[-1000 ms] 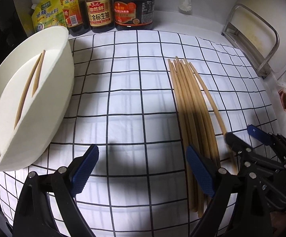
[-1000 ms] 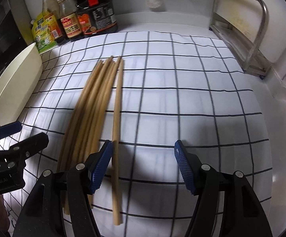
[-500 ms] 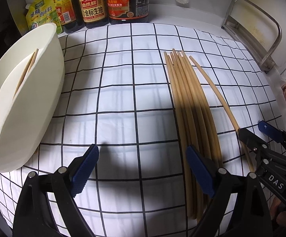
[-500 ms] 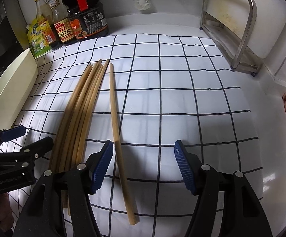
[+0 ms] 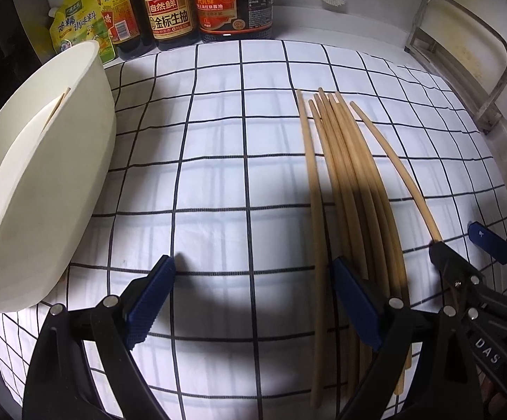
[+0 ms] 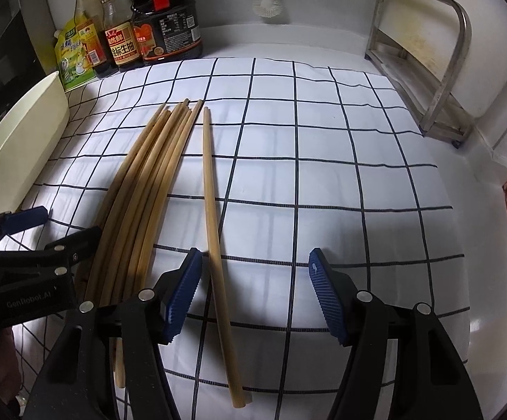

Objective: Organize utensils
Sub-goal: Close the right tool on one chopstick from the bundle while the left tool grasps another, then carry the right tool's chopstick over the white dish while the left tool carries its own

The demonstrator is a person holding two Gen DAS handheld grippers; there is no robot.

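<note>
Lying flat on the white cloth with black grid lines point(image 6: 323, 161): a bundle of long tan wooden chopsticks point(image 6: 141, 189), long axes running from the near edge toward the sauce bottles at the back, far tips fanned slightly near the cloth's middle. Just right of the bundle, apart from it by a narrow gap, one single tan chopstick point(image 6: 215, 231), also lengthwise front to back, far tip leaning a little toward the bundle, near end closest to the camera. At far left, a tilted cream-white oval plastic tub point(image 5: 43, 189), with a pair of thin chopsticks point(image 5: 55, 110) leaning inside against its wall.

Right gripper point(image 6: 253, 290) wide open, blue ribbed pads spread, straddling the near part of the single chopstick; left pad just beside the stick, contact impossible to confirm; nothing clamped. Left gripper point(image 5: 253, 301) likewise wide open, low over the cloth, right pad over the left side of the bundle, holding nothing.

Behind the cloth: dark soy sauce bottles point(image 5: 201, 3), a yellow-green seasoning pouch point(image 5: 78, 24), and a bent metal rack point(image 6: 425, 70) at right.
</note>
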